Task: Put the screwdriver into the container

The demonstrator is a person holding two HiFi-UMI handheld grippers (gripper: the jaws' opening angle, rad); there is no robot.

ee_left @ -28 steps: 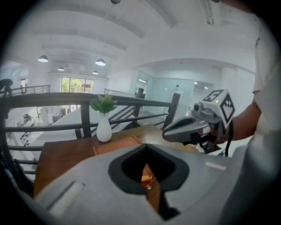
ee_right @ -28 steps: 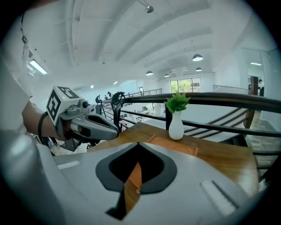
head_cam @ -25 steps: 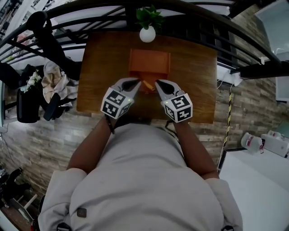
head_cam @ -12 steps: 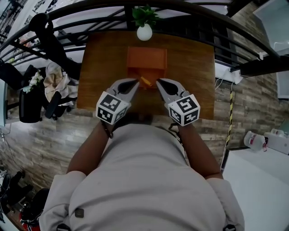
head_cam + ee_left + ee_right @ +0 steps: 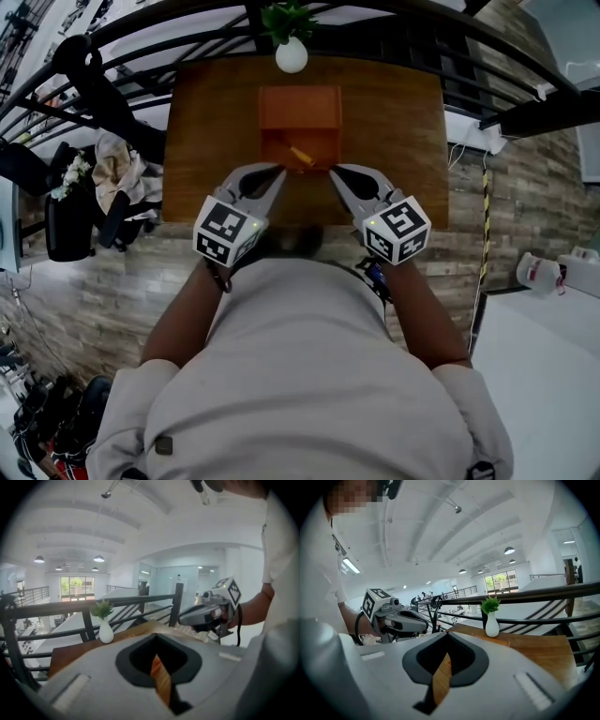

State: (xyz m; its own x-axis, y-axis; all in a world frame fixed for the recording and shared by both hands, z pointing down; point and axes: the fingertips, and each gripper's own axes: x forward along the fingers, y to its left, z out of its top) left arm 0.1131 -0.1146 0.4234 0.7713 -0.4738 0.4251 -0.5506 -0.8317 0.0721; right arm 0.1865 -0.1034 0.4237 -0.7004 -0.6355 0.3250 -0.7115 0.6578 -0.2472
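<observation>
The orange container (image 5: 300,105) stands at the middle of the wooden table (image 5: 394,122). A screwdriver (image 5: 300,156) with a yellow-orange handle lies slanted in its open near part. Just short of the container's left corner, my left gripper (image 5: 277,172) is shut and holds nothing. My right gripper (image 5: 336,172) mirrors it at the right corner, also shut and empty. In the left gripper view the jaws (image 5: 161,667) meet with only a slit of wood showing between them. The right gripper view shows the same narrow slit (image 5: 440,674).
A white vase with a green plant (image 5: 291,52) stands at the table's far edge, behind the container. Black railings (image 5: 122,103) run round the table's far side and left. Each gripper shows in the other's view: the right one (image 5: 206,613), the left one (image 5: 401,620).
Both grippers have drawn back from the container toward the person, risen, and spread slightly apart. The screwdriver stays in the container.
</observation>
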